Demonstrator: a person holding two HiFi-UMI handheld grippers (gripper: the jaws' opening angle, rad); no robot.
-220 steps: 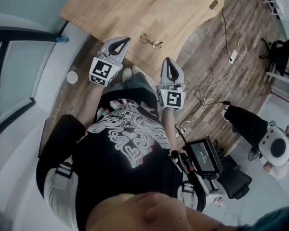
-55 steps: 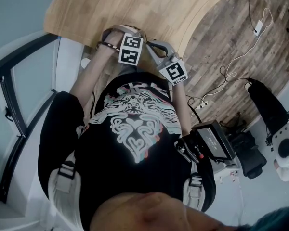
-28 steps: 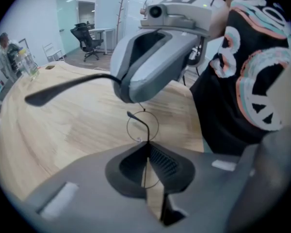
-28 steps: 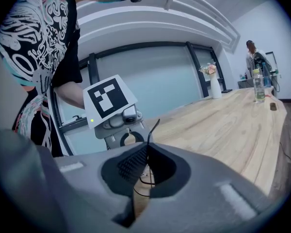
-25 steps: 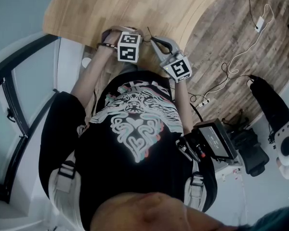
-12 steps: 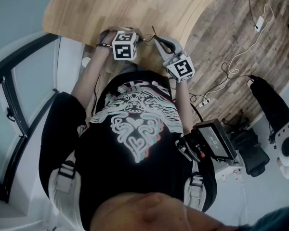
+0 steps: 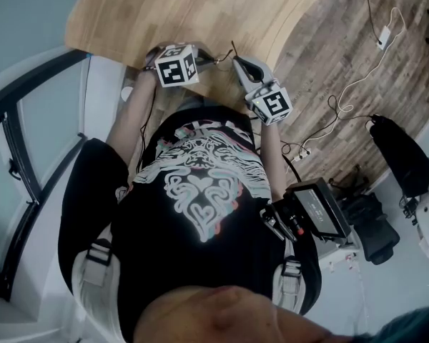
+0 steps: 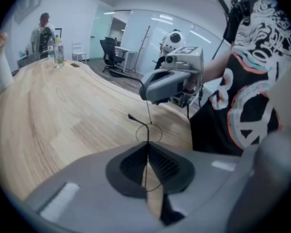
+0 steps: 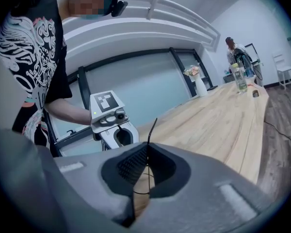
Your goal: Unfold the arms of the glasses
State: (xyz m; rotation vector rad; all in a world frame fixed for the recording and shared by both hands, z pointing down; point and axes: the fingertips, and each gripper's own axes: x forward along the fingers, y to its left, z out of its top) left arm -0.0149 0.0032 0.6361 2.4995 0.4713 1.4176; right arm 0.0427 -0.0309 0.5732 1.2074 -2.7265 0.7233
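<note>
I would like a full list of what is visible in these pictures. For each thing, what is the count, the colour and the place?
thin dark wire-framed glasses: one, black, at the table's near edge, between both grippers
light wooden table: one, pale wood, in front of the person
clear plastic bottles: two, clear, far end of the table
white vase with flowers: one, white, far part of the table
white power strip with cable: one, white, on the plank floor beside the table
black office chair: one, black, beyond the table
person in the background: one, behind the bottles
left gripper: one, grey, shut on the glasses
right gripper: one, grey, shut on the glasses
</note>
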